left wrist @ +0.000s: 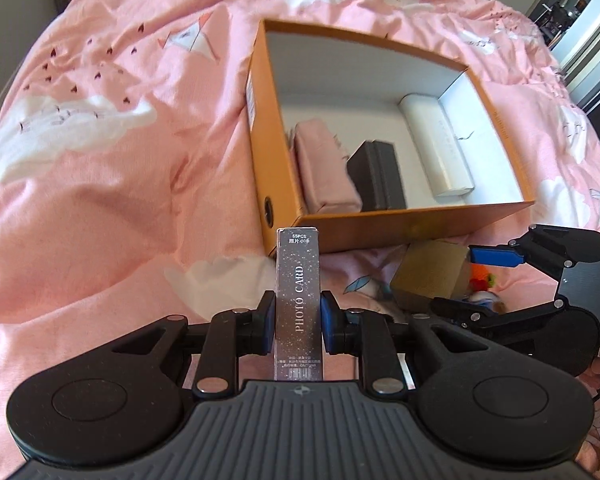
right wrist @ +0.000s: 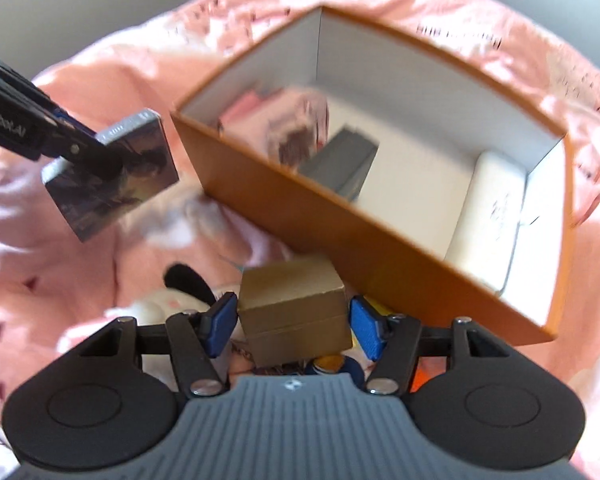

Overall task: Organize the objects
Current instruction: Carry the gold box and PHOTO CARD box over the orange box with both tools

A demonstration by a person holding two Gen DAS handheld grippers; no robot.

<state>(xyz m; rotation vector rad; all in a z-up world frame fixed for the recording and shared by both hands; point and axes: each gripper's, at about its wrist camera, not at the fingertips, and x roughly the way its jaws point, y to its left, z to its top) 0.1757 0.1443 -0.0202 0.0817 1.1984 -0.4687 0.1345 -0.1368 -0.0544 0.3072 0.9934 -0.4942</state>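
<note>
My left gripper is shut on a slim sparkly grey box marked PHOTO CARD, held upright just before the near left corner of the orange cardboard box. The right wrist view shows that card box hanging left of the orange box. My right gripper has its blue pads pressed on both sides of a small gold box, close to the orange box's near wall. In the left wrist view, the gold box sits between the right gripper's fingers.
Inside the orange box lie a pink pouch, a dark grey box and a white case. All rests on a rumpled pink duvet. A white plush toy and colourful small items lie under the right gripper.
</note>
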